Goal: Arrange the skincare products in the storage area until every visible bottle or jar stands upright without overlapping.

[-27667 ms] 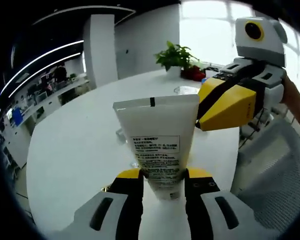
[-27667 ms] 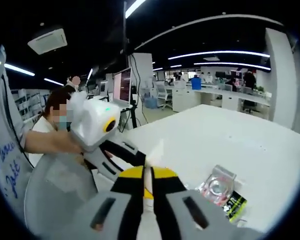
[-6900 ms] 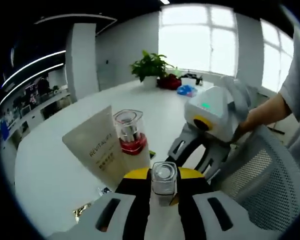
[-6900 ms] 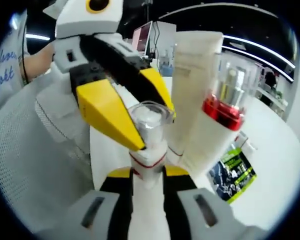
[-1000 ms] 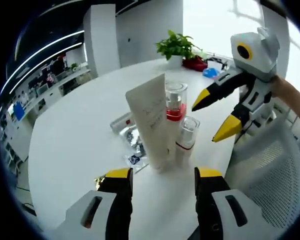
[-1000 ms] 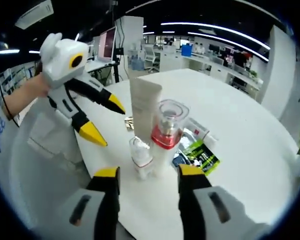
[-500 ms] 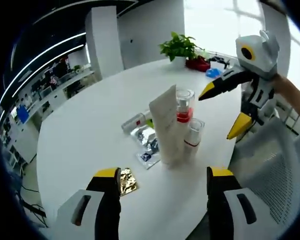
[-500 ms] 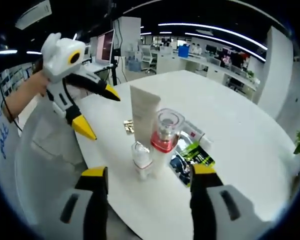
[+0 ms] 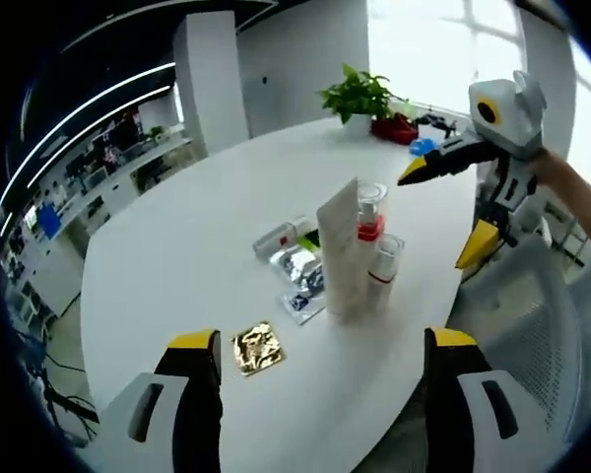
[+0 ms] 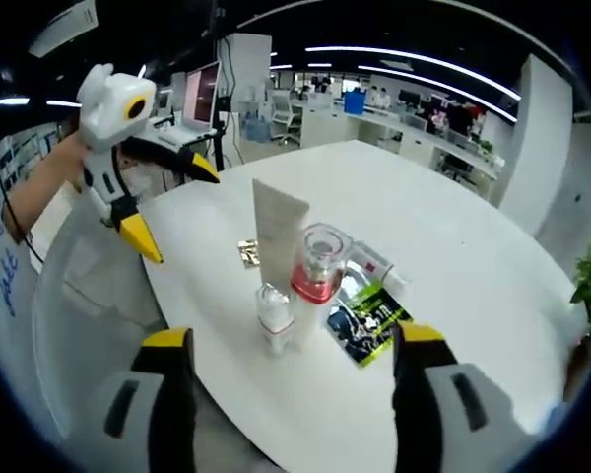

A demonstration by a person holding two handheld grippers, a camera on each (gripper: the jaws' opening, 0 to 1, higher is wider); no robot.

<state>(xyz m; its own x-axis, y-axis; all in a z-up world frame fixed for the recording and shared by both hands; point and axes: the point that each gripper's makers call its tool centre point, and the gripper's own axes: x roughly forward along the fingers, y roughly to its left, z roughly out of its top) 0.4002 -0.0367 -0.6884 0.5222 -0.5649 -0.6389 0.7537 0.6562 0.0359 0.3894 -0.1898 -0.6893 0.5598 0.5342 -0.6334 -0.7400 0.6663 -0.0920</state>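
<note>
Three products stand upright in a tight cluster near the edge of the white round table (image 9: 177, 266): a white tube (image 9: 339, 246) (image 10: 276, 239), a clear pump bottle with a red collar (image 9: 370, 211) (image 10: 316, 274), and a small white bottle with a red band (image 9: 384, 260) (image 10: 273, 317). My left gripper (image 9: 321, 345) (image 10: 167, 202) is open, empty and well back from them. On the opposite side, my right gripper (image 10: 294, 340) (image 9: 455, 205) is also open and holds nothing.
Flat items lie beside the cluster: a gold sachet (image 9: 259, 347) (image 10: 248, 253), silver sachets (image 9: 300, 272), a green-and-black sachet (image 10: 370, 320) and a small lying tube (image 9: 279, 236) (image 10: 376, 264). A potted plant (image 9: 361, 97) stands at the table's far end. A mesh chair (image 9: 532, 325) sits by the edge.
Both grippers have drawn back from the three standing products, which now look smaller and farther off. The products have stayed in place.
</note>
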